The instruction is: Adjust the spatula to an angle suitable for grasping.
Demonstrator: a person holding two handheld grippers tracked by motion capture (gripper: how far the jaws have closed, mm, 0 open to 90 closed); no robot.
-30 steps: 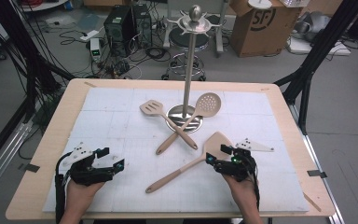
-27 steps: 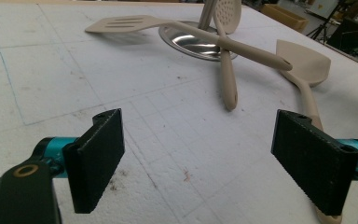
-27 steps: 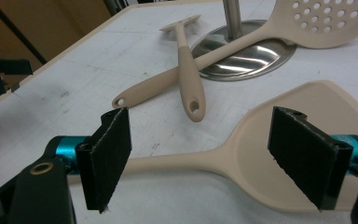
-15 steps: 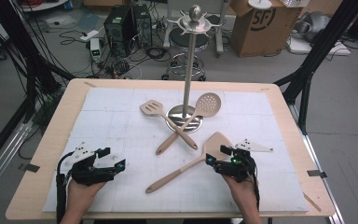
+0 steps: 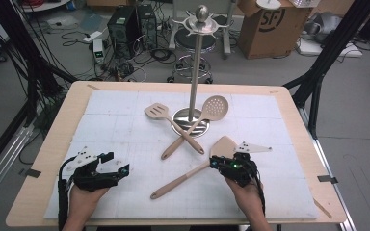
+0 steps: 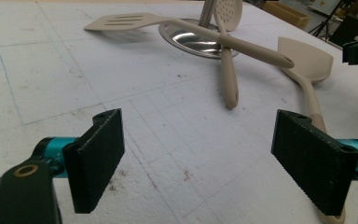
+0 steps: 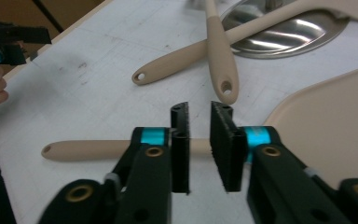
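Observation:
A metal utensil stand rises from a round base at mid-table. A beige slotted spatula and a skimmer spoon lie crossed over that base. A solid beige spatula lies nearer, its handle pointing toward the front left. My right gripper hovers over that spatula's neck; in the right gripper view its jaws stand nearly together, nothing between them, the handle passing underneath. My left gripper rests at the front left, wide open and facing the utensils.
A white gridded mat covers the wooden table. Behind the table are a cardboard box, a computer tower, a stool and cables. Black frame legs stand at both sides.

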